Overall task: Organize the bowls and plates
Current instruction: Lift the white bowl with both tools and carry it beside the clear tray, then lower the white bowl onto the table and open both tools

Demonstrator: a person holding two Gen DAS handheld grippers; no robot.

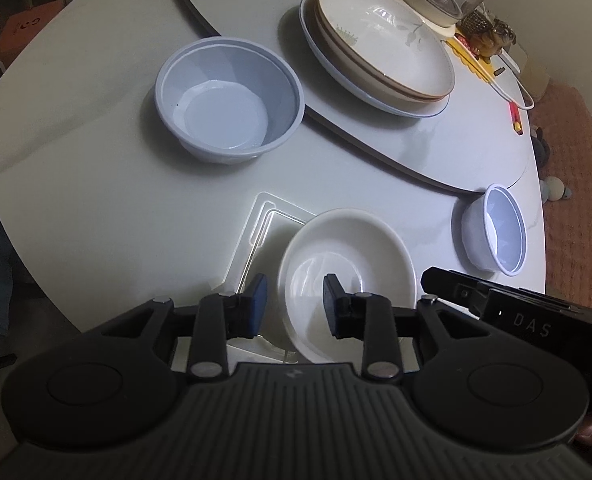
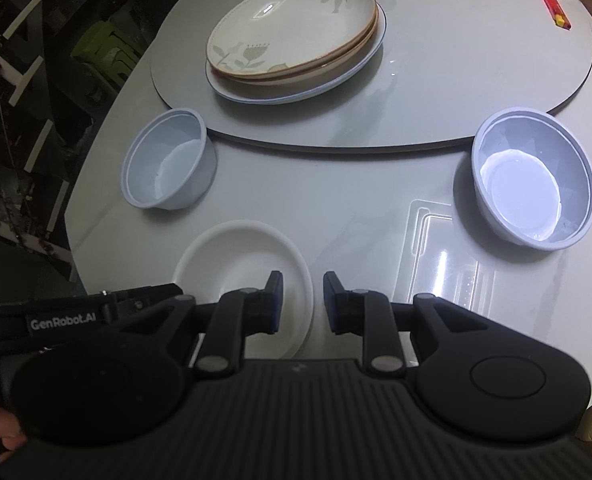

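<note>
Both grippers' jaws straddle white dish (image 1: 346, 276) rim, parted.

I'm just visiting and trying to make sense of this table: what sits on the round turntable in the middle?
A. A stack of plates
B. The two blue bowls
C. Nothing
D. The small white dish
A: the stack of plates sits on the turntable, while the blue bowls and the white dish rest on the table off its edge.
</note>
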